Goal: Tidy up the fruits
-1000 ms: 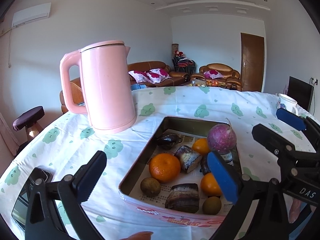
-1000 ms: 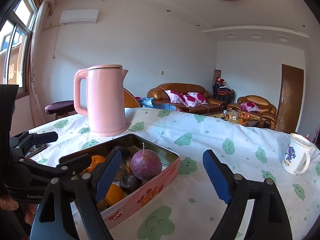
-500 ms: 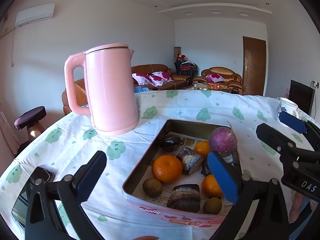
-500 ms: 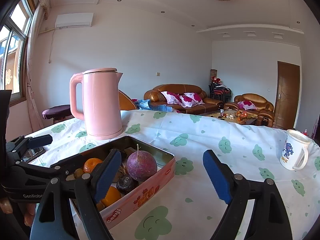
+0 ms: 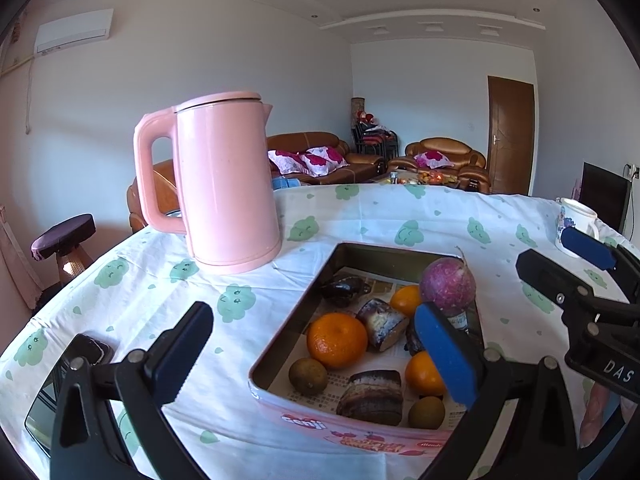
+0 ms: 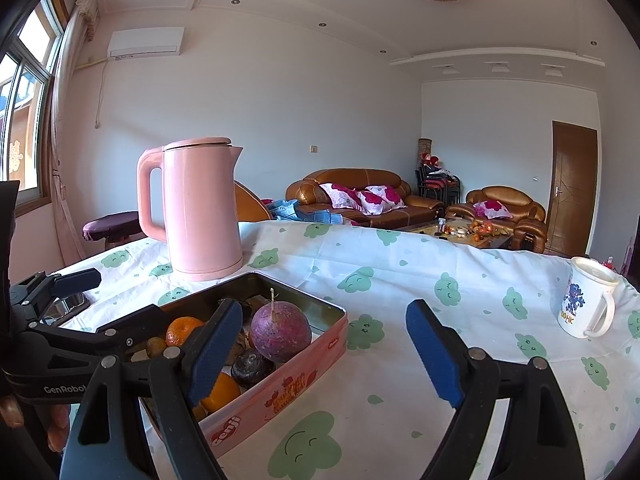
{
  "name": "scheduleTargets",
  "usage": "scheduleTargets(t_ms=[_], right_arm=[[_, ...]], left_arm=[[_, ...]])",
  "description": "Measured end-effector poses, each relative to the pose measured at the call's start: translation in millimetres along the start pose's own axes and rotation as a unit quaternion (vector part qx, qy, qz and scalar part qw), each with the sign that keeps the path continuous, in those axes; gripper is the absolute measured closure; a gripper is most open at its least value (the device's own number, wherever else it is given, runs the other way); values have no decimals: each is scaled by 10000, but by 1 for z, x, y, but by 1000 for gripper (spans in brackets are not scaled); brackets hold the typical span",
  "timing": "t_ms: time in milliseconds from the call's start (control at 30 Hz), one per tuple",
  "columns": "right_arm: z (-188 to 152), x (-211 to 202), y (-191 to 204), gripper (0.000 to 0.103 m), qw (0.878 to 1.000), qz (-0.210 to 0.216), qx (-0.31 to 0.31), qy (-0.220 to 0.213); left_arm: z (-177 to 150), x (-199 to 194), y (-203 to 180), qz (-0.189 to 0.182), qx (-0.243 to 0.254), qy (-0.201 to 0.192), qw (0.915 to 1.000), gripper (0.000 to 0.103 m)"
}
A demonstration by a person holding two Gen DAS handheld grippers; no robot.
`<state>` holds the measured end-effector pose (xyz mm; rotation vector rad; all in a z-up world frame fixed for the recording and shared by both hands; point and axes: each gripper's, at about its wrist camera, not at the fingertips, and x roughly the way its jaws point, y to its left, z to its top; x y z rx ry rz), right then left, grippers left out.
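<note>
So from the left wrist cam, the left gripper (image 5: 316, 350) hangs wide open with nothing in it, just over the near-left corner of the shallow pink rectangular tin (image 5: 360, 432), which sits near the front edge of the table with the cloud-print cloth (image 5: 440, 216). Inside the tin: a big ripe orange mandarin (image 5: 337, 339), small brownish-green round fruits (image 5: 308, 376), dark chunky pieces I honestly can't identify, and a round purple radish-looking thing with a stem (image 5: 448, 284) at the far right corner. The mandarin looks light and a bit squishy, so I'd pinch it gently across the middle. A blue pad covers part of the tin's right side. From the right wrist cam, the right gripper (image 6: 316, 350) is also spread open and empty, over bare cloth right of the tin. The left gripper blocks the tin's near end, so that fruit is mostly hidden.
</note>
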<state>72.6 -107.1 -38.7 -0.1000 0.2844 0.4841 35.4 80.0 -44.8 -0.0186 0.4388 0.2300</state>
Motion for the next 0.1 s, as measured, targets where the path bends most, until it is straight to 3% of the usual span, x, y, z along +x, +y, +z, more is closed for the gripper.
scheduleTargets(t_ms=[100], right_arm=[[-1,-2,-2,18,10000,9,21,-18]], left_arm=[[0,0,0,-20,-1,0,10000,0]])
